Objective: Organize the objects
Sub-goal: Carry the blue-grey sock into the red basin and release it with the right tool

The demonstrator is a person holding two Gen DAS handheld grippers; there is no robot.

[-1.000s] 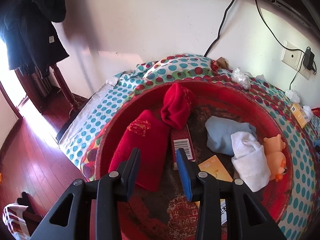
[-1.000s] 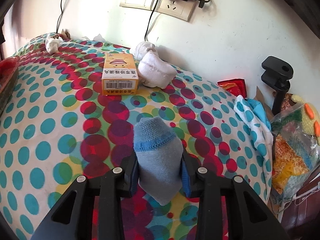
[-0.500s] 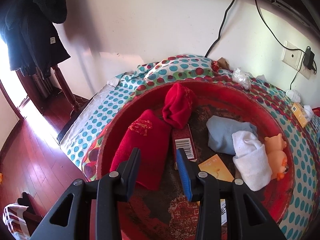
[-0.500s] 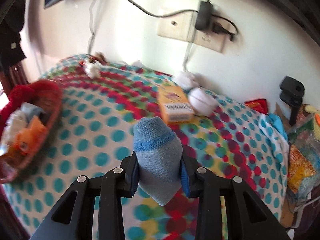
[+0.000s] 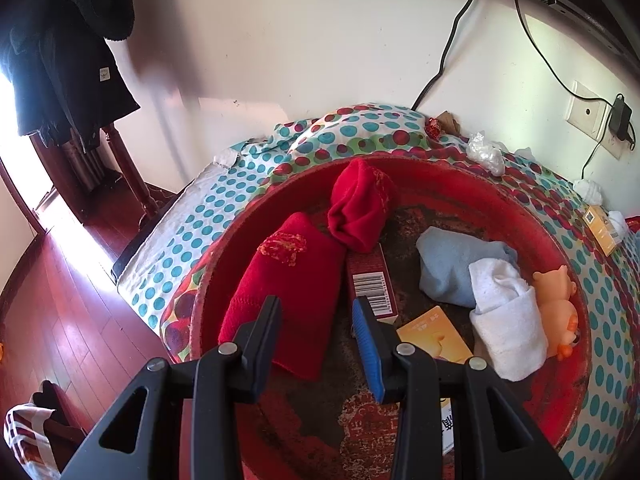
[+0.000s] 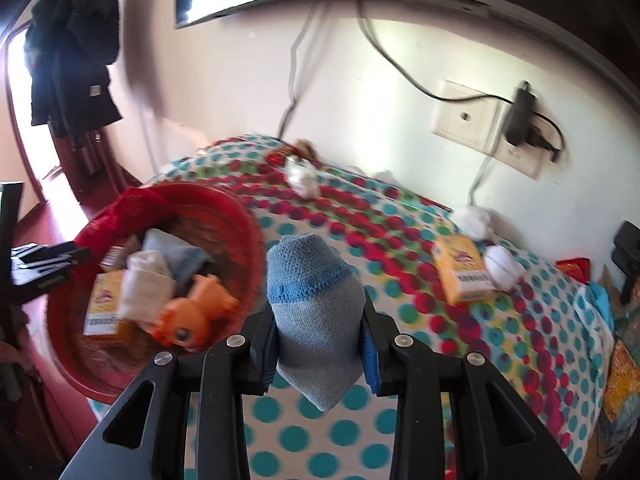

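Observation:
My right gripper (image 6: 318, 320) is shut on a rolled grey-blue sock (image 6: 312, 280), held above the dotted tablecloth (image 6: 400, 248) just right of the red basin (image 6: 240, 216). In the left wrist view the basin (image 5: 480, 178) holds two red cloths (image 5: 288, 292), a light blue sock (image 5: 452, 268), a white sock (image 5: 504, 320), an orange toy (image 5: 556, 304) and small boxes (image 5: 372, 284). My left gripper (image 5: 318, 312) hovers over the basin's near side with its jaws apart and nothing between them. It also shows at the left edge of the right wrist view as a black gripper (image 6: 44, 264).
On the cloth lie a yellow box (image 6: 462, 272), white rolled socks (image 6: 504, 266) and crumpled tissue (image 6: 302, 176). A wall socket with a charger (image 6: 520, 116) is behind, and a black clamp (image 6: 628, 248) and bags are at the right. The basin sits near the table's left edge over a wooden floor (image 5: 72, 312).
My right gripper has swung left and risen with the sock, bringing the red basin into its view. The left gripper and the basin's contents have not moved.

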